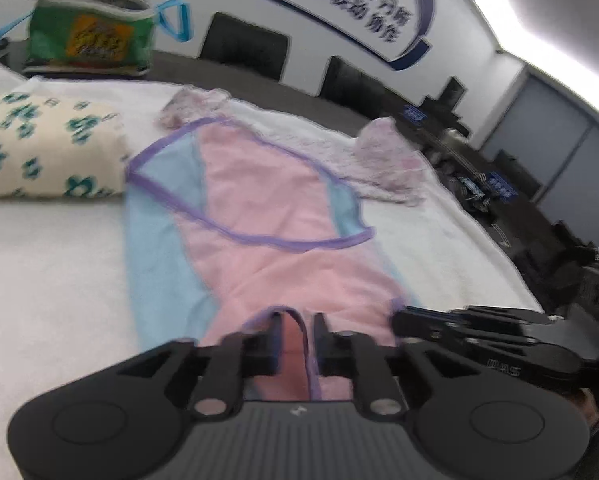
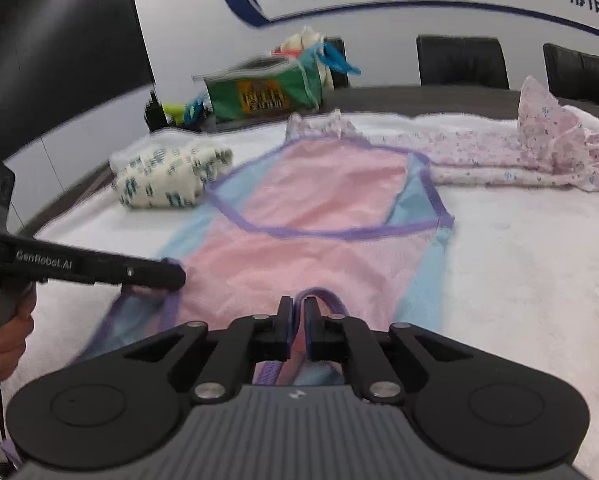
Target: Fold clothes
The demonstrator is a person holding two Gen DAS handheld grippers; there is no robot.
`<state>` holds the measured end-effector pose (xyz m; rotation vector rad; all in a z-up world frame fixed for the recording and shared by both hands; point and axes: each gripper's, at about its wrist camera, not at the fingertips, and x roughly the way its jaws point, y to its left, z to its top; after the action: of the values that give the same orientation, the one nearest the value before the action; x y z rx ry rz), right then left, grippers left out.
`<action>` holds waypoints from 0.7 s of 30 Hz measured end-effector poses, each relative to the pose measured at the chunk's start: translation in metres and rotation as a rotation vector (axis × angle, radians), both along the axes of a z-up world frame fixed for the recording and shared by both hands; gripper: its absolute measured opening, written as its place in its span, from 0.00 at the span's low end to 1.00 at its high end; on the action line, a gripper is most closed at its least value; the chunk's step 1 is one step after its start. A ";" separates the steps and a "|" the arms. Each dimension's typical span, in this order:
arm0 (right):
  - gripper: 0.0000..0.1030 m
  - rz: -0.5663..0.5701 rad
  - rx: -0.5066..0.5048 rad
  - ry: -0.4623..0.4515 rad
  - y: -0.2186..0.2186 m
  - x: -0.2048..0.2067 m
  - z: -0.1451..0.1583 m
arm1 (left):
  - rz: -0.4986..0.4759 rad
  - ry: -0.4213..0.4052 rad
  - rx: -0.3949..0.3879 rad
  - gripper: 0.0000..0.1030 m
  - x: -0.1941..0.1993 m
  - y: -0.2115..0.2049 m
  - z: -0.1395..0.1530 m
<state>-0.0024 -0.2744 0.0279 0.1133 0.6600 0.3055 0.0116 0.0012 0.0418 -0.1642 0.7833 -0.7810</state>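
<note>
Both your left gripper [image 1: 297, 322] and right gripper [image 2: 298, 306] pinch the pink-and-blue garment's [image 1: 259, 208] near purple hem, its length running straight ahead.

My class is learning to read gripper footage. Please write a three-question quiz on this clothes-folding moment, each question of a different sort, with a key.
1. True or false: both grippers have their jaws shut on the pink and blue garment.
2. Which item lies beyond the garment, toward the chairs? A) floral pink clothing B) a red towel C) a book
3. Fill in: the folded cloth beside the garment is cream with ____ print.

Key: 1 true: left gripper and right gripper each pinch its near purple-trimmed edge. 2 A. 3 green.
</note>
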 end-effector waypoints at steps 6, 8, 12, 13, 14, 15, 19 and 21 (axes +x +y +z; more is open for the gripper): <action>0.26 0.121 -0.066 -0.082 -0.015 -0.069 0.014 | -0.067 -0.058 0.035 0.41 -0.033 0.025 -0.001; 0.26 0.198 -0.087 -0.093 -0.012 -0.093 0.008 | -0.098 -0.093 0.073 0.41 -0.057 0.025 -0.005; 0.26 0.319 -0.138 -0.096 -0.001 -0.131 -0.008 | -0.130 -0.133 0.188 0.39 -0.092 0.018 -0.026; 0.26 0.322 -0.158 -0.087 0.001 -0.133 -0.013 | -0.122 -0.148 0.197 0.39 -0.097 0.018 -0.030; 0.26 0.322 -0.178 -0.078 0.004 -0.134 -0.017 | -0.113 -0.170 0.198 0.39 -0.102 0.019 -0.033; 0.26 0.317 -0.190 -0.087 0.003 -0.136 -0.018 | -0.109 -0.188 0.202 0.39 -0.106 0.020 -0.034; 0.26 0.291 -0.209 -0.144 -0.001 -0.146 -0.014 | -0.101 -0.232 0.194 0.47 -0.115 0.027 -0.028; 0.34 0.263 -0.174 -0.179 -0.011 -0.151 -0.006 | -0.068 -0.253 0.174 0.59 -0.119 0.036 -0.021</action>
<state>-0.1534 -0.2855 0.0222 -0.1676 0.5204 0.5034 -0.1073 0.0371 0.0205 0.1161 0.6149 -0.7757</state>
